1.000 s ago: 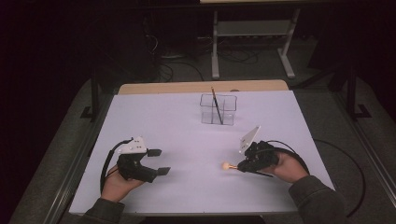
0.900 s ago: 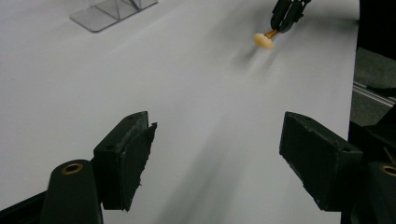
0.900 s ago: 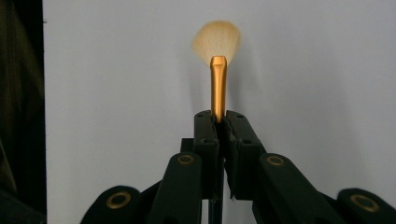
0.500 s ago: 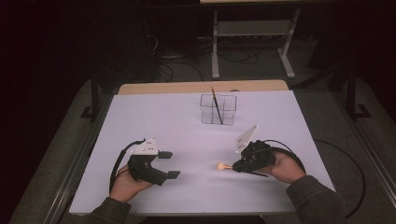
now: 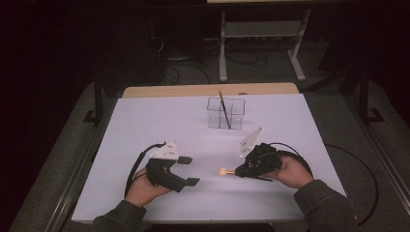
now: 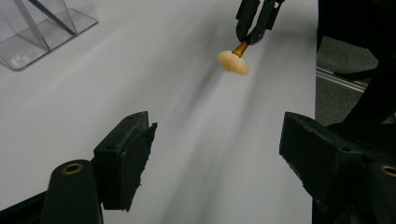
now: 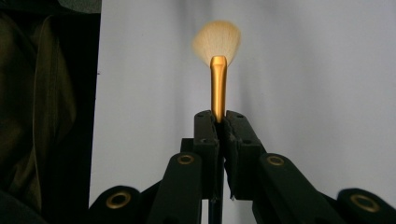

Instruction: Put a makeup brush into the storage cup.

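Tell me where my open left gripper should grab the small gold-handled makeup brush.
Grip the gold ferrule just behind the cream bristles, coming in side-on. The right gripper pinches the handle end, so that short neck is the bare part that faces the left gripper.

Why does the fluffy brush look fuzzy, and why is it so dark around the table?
In the left gripper view the brush and table look streaked, likely motion blur. In the right gripper view its bristles blur softly while the right gripper stays sharp. In the high view light falls on the table; the floor is dim.
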{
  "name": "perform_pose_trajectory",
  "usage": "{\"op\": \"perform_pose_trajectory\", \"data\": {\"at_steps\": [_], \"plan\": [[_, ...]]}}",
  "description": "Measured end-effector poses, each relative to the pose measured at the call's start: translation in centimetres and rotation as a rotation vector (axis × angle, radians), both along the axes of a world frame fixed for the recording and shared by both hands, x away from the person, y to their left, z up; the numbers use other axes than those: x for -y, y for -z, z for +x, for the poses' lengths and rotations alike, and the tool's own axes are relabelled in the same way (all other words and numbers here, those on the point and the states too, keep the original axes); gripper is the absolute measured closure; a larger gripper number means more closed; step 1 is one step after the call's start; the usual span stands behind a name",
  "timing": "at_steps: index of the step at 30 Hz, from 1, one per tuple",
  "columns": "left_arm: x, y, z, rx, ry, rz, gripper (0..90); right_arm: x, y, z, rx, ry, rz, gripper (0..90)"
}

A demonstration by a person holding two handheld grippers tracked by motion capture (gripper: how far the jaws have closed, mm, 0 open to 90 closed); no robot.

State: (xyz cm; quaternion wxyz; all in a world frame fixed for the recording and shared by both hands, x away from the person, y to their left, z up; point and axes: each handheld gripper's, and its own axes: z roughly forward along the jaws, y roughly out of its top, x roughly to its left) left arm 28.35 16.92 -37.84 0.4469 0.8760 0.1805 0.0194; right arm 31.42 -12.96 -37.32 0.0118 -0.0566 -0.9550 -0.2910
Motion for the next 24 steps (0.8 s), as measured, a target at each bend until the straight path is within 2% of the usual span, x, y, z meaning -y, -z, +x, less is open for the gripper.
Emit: {"op": "perform_pose_trajectory", "data": {"at_steps": [3, 9, 17, 24], "plan": [[0.5, -0.2, 0.1, -0.005, 0.019, -0.007, 24.8, -0.1, -0.4, -0.1, 0.006, -0.005, 0.006, 83.3], [1.1, -0.8, 0.2, 0.006, 0.048, 0.017, 26.5, -0.7, -1.1, -0.3, 0.014, -0.018, 0.016, 83.3], [1.9, -1.4, 0.3, 0.010, 0.080, 0.039, 29.8, -2.2, -1.7, -0.5, 0.027, -0.064, 0.026, 83.3], [2.5, -1.9, 0.1, 0.002, 0.128, 0.033, 31.1, -3.1, -2.0, -0.5, 0.029, -0.085, 0.036, 83.3]]}}
